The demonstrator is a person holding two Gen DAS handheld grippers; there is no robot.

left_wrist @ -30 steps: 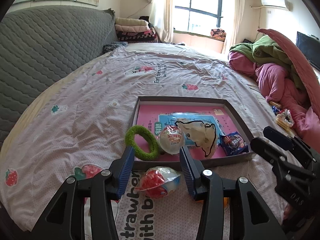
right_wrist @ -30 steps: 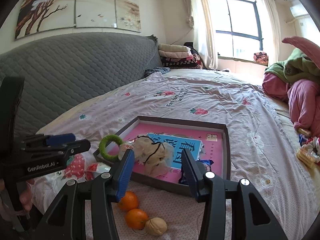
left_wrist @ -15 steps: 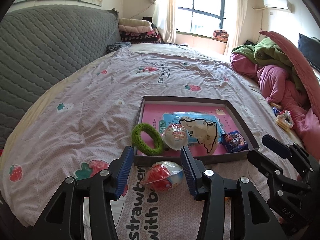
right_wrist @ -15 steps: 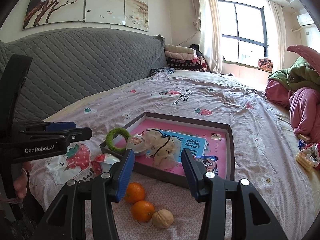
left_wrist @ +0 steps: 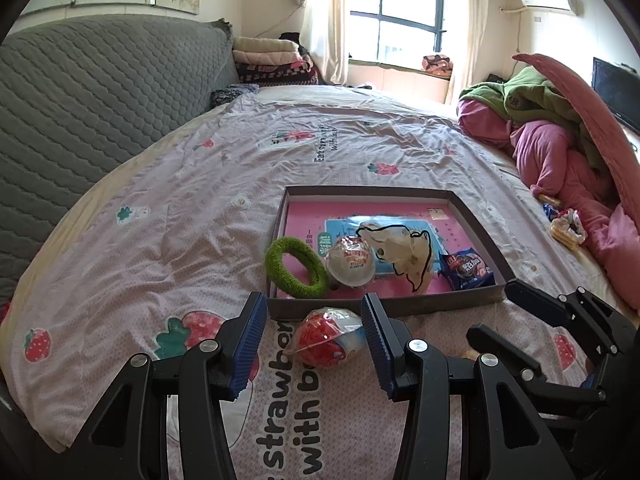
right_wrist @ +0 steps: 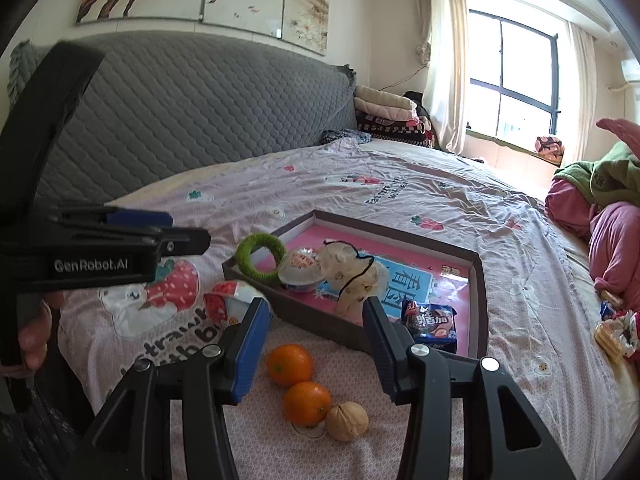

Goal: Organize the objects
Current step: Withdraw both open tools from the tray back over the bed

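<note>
I hold left gripper (left_wrist: 314, 346) spread around red-white packet (left_wrist: 328, 338) at bed's near edge, unpinched, ready for tray (left_wrist: 384, 306); right gripper (right_wrist: 316, 344) spread, empty, above oranges (right_wrist: 289, 364).

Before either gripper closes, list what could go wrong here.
1. The wrapped red toy egg is round and in loose crinkly film; the left gripper's open jaws could pinch film only.
2. The two oranges and the walnut touch, so the right gripper may nudge neighbours into rolling.
3. The green ring leans on the tray's rim; bumping could tip it out.
</note>
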